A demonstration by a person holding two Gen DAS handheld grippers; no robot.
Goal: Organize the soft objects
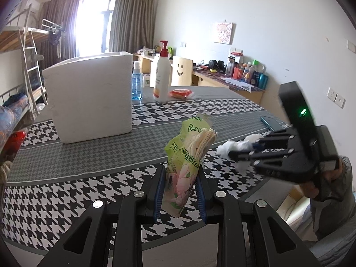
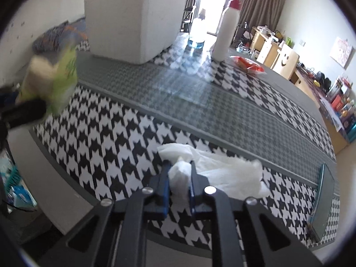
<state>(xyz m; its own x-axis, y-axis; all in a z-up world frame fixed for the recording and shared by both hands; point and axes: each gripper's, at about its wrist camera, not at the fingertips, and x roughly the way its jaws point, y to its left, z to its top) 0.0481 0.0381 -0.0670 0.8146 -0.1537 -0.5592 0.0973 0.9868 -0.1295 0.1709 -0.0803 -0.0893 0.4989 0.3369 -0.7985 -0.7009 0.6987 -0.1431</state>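
- Green plastic tissue pack (image 1: 189, 153) with cream sheets fanning from its torn top stands upright between the left gripper (image 1: 180, 189) pads, which pinch its lower half above the houndstooth tablecloth (image 1: 89, 191).
- Pack printing is Chinese, green on white; characters are not legible at this angle.
- White crumpled tissue (image 2: 213, 171) lies on the cloth; the right gripper (image 2: 179, 178) is clamped on its raised fold.
- Right-wrist view blurs the pack.
- White foam box (image 1: 89, 98) hides the table behind it.
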